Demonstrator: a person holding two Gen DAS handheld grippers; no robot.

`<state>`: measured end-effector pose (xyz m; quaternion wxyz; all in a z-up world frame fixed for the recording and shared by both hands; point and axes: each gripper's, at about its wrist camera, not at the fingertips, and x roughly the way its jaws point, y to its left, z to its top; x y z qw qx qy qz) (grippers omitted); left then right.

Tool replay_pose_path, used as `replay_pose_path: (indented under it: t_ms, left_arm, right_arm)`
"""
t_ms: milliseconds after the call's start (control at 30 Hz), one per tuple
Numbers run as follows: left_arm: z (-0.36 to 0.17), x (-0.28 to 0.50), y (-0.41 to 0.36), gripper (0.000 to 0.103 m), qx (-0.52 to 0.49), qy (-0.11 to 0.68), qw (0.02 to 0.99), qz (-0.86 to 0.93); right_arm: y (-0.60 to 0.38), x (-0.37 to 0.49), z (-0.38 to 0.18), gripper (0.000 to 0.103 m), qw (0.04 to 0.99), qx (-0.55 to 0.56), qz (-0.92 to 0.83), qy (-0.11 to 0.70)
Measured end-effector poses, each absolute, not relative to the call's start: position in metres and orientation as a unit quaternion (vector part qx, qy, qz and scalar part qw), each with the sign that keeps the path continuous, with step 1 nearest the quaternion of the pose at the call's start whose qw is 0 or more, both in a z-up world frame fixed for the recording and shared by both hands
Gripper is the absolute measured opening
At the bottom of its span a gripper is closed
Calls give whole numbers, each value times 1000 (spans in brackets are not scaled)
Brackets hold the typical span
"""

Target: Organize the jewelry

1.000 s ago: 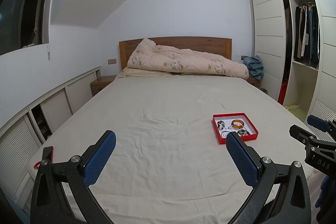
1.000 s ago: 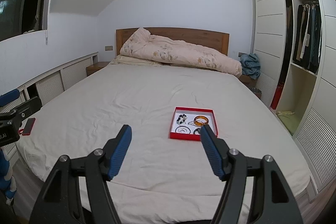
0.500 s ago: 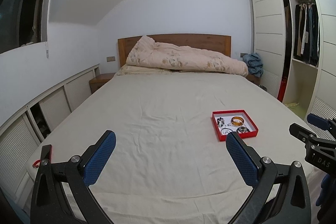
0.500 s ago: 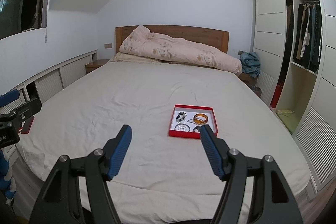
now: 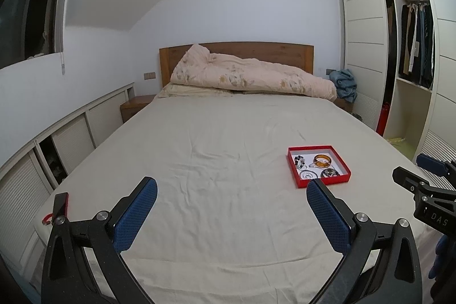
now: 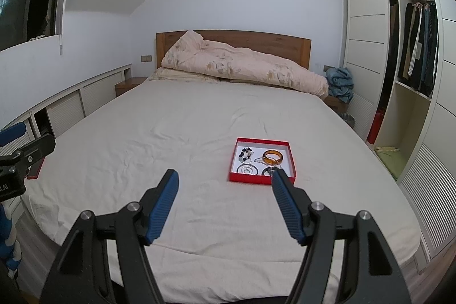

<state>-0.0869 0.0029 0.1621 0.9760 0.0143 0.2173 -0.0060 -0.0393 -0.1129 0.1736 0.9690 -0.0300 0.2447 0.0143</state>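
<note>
Both hand-held grippers are held with their blue pads spread wide and nothing between them: the left hand-held gripper (image 5: 231,211) and the right hand-held gripper (image 6: 225,204) hang above the foot end of the bed (image 6: 176,133). A red tray (image 6: 262,179) is seen flat on the sheet, and it serves as the landmark. Inside it an amber bangle (image 6: 272,157) lies in the far right corner, a beaded bracelet (image 6: 246,155) in the far left corner, and two ring-shaped pieces in the near half, too small to be told apart. No jewelry can be made out on the sheet outside the tray, so the scene would suit pieces already gathered as well as pieces awaiting sorting. From the right hand-held gripper the tray lies ahead and slightly right, just beyond its right pad; from the left one it lies ahead and well off to the right, so the right hand is judged the nearer. The tray's sides run nearly square to the right wrist view. Bare sheet lies between that gripper and the tray. A bunched quilt (image 6: 242,66) rests far beyond the tray at the headboard, and a small red object (image 5: 61,204) well to the tray's left at the bed's edge.
</note>
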Motion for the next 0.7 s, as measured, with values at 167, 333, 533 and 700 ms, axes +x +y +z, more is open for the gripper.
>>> replay_pose_path:
  t_ms: [167, 333, 533, 700]
  left_arm:
    - [159, -84, 5, 103, 11, 224, 974, -4]
    - [156, -81, 6, 103, 10, 230, 973, -4]
    - [150, -78, 7, 103, 8, 237, 971, -3]
    - [146, -72, 8, 103, 5, 243, 970, -4]
  right_arm:
    - [-112, -36, 172, 66, 968, -31, 13, 249]
    - [-112, -35, 170, 66, 967, -33, 12, 252]
    - [-111, -30, 168, 66, 966, -36, 10, 257]
    - [-113, -29, 164, 66, 965, -42, 7, 259]
